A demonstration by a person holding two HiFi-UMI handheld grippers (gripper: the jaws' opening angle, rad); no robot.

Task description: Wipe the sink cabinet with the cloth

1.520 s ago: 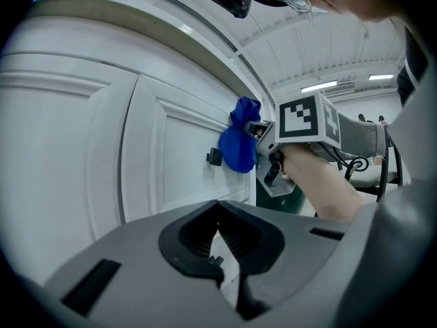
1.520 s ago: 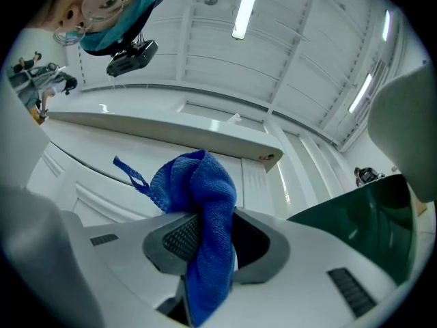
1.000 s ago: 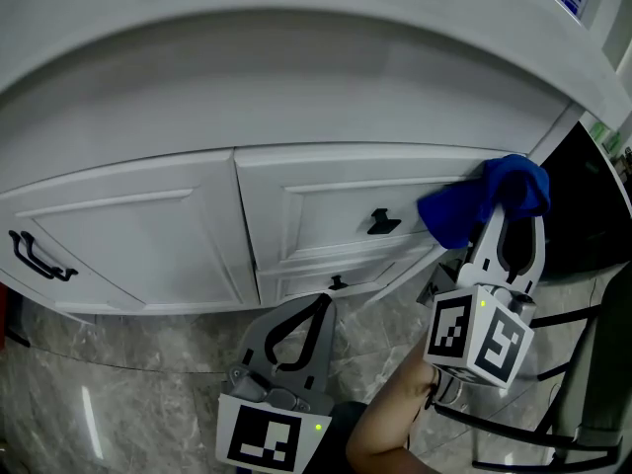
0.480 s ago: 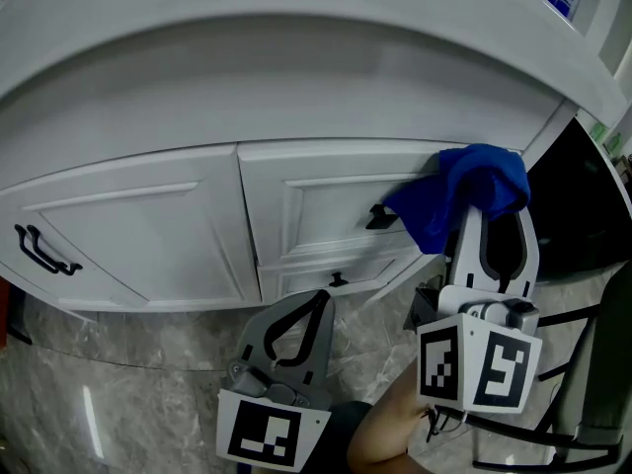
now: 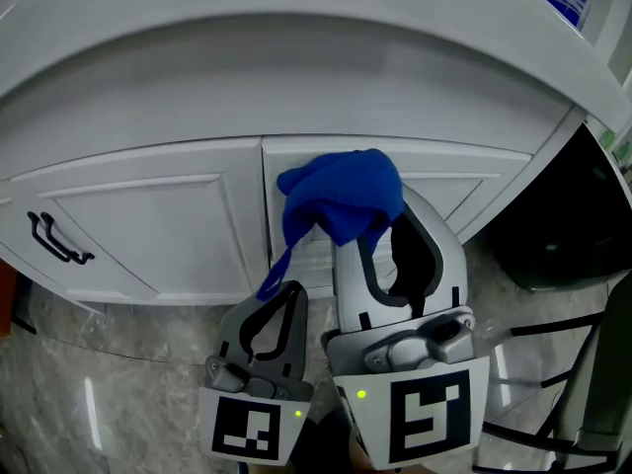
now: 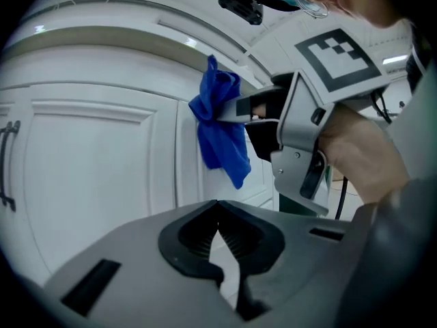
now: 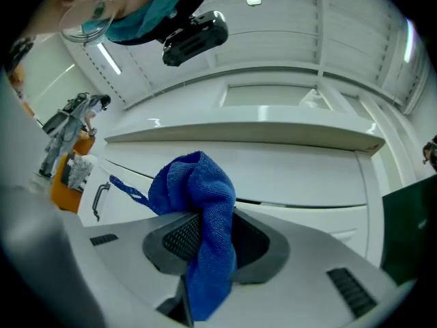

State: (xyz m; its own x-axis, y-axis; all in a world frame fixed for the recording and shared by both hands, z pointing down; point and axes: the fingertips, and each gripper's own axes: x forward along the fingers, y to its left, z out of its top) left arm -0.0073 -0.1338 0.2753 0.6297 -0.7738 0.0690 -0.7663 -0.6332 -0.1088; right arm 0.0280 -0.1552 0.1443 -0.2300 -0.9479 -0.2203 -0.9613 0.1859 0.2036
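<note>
Well, handle: black, at the far left of the sink cabinet, on the left-hand door.
Floor: grey marbled stone under the cabinet's bottom edge.
Left claw: low down, in front of the cabinet's lower edge and just left of the other one. In the left gripper view its jaws meet at the tips with nothing between them, so the left claw is clenched and empty.
Cloth: blue, bunched, up at the cabinet front over the seam between the two doors, near their top edge. A thin tail hangs off its lower left. From the left gripper view the cloth sits right on that seam; I cannot tell how firmly it presses.
Right claw: clamped on the cloth, which bulges out past the jaw tips and trails back between them.
Far right: a dark object stands on the floor beside the cabinet's right end.
</note>
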